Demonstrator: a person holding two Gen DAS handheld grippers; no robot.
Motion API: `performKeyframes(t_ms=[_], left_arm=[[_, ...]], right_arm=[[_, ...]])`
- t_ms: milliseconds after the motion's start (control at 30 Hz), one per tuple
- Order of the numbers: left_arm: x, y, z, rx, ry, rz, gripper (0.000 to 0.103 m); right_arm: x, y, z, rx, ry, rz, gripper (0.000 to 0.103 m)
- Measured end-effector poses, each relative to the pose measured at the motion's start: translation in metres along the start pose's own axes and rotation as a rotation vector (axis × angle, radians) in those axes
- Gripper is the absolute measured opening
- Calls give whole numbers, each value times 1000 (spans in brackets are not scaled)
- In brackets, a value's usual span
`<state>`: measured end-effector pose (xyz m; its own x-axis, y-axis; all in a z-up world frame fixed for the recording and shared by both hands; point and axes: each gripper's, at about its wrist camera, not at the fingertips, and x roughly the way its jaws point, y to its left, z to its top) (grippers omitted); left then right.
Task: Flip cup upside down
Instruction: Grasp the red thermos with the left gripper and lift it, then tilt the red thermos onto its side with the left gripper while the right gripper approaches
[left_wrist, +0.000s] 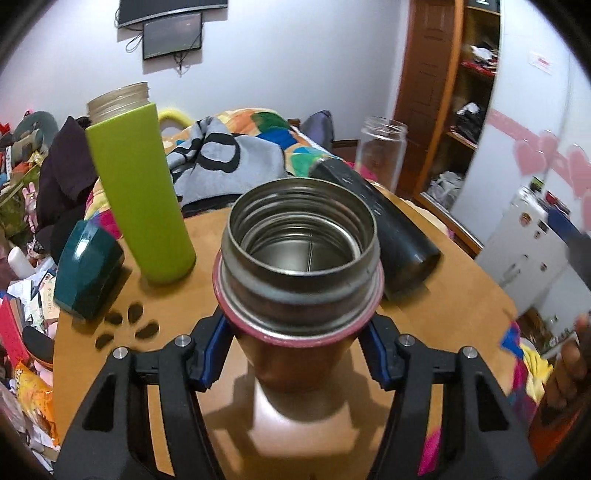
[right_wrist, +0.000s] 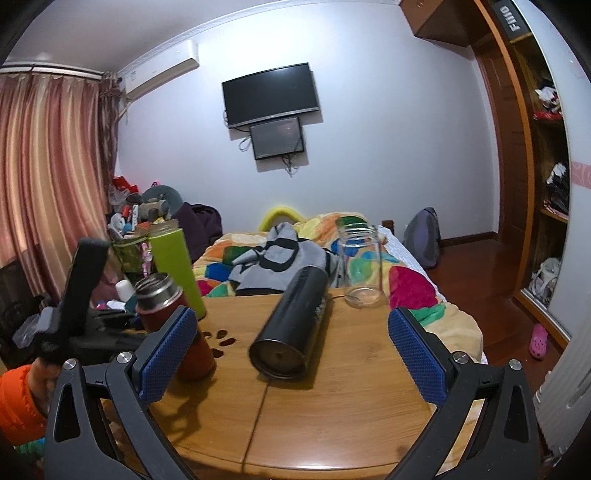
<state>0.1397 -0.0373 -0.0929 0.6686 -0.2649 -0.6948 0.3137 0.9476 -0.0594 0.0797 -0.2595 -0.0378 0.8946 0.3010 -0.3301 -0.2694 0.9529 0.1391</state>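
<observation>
Gripping: left hand-held gripper (left_wrist: 295, 354) clamped on the red cup (left_wrist: 301, 258), upright, mouth open, near surface (left_wrist: 461, 295) edge.
Right hand-held gripper (right_wrist: 291, 354): jaws wide apart, empty.
Beyond: black flask (right_wrist: 291, 325) lying sideways; green bottle (left_wrist: 140, 192), glass jar (right_wrist: 362, 266) upright.
Hidden: cup's base.

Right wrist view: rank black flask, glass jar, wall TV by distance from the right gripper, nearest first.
From the right gripper:
1. black flask, lying on its side mid-table, just ahead.
2. glass jar, upright at the table's far right edge.
3. wall TV, on the back wall.
</observation>
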Motion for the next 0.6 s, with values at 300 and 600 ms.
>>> performKeyframes(t_ms=[300, 600], left_arm=[[-28, -3, -22, 5, -3, -103, 62], [-22, -10, -28, 49, -61, -93, 62]], right_arm=[[-5, 23, -6, -43, 16, 14, 103], [1, 32, -17, -69, 67, 21, 103]])
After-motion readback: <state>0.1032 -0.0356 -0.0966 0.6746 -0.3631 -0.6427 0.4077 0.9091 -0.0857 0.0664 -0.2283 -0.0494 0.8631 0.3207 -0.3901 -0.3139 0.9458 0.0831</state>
